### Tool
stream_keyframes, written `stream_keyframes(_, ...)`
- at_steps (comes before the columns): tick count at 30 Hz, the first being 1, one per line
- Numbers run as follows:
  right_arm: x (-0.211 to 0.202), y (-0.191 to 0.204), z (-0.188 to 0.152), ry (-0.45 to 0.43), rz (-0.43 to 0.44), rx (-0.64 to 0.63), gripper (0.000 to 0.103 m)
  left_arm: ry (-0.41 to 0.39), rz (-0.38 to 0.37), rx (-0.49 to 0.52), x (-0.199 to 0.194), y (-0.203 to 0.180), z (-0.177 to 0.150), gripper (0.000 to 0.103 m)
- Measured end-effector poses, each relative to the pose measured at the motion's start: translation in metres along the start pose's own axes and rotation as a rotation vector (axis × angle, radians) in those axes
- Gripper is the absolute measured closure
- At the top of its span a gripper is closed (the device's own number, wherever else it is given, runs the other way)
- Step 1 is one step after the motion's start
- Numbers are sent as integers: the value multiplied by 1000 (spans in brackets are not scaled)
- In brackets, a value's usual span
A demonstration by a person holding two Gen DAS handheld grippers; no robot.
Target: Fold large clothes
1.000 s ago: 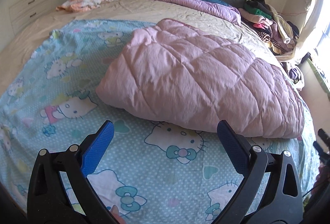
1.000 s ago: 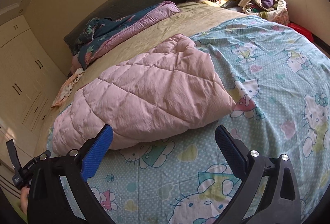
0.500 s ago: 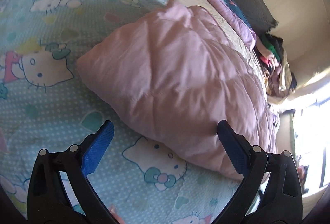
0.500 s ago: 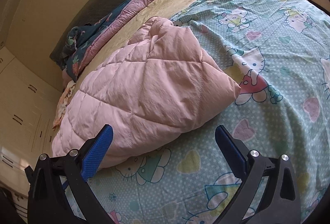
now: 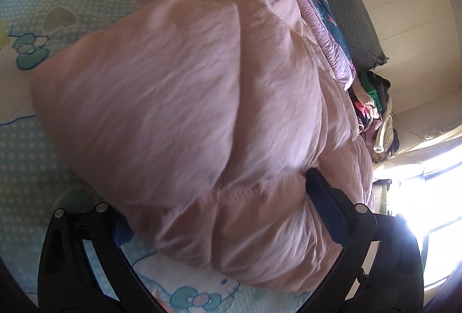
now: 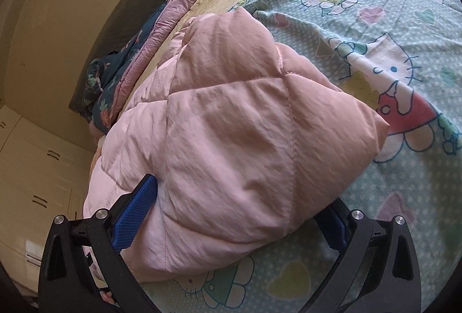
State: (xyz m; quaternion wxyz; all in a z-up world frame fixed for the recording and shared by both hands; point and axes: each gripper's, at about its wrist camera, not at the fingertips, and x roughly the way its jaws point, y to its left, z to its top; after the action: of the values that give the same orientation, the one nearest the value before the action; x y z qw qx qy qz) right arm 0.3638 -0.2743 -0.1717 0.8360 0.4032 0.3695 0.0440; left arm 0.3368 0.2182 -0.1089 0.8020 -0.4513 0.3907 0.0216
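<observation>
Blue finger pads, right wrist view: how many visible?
2. One pad presses the pink quilted jacket at lower left; the other is mostly hidden under the jacket's edge at lower right.

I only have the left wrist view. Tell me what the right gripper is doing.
Observer: The right gripper is open, its fingers straddling the near edge of the pink quilted garment.
Operator: Report what lies on its far side.
Observer: Kitty-print sheet, with the garment's folded corner resting on it.
Operator: Name anything left of the garment there.
Observer: A cream cabinet with dark handles, unseen from your left gripper.
</observation>
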Motion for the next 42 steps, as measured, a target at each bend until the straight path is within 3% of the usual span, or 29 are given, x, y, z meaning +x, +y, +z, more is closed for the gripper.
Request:
stream_keyframes(8,15,6,8,-16,34,-33,5,-54,17,44,6,-7,1,8)
stream_keyframes(11,16,9,9,0,57,-64,17,-80,45,84,5,-14,0,10)
stream_keyframes(13,16,13,10,8,74,-93,32,-97,55,112,6,-21,-1,17)
stream_keyframes(18,9,33,11,-2,60,-218,52,-158,128,284,-4,-49,-8,52)
stream_keyframes(24,2,63,10,-22,-4,-390,67,-191,161,417,-14,-69,-12,69)
stream_keyframes(31,-5,80,7,-46,-29,-501,72,-224,178,502,-26,-86,-19,72)
stream_keyframes(42,-42,103,1,-111,6,-623,74,-255,156,563,-59,-105,-32,73)
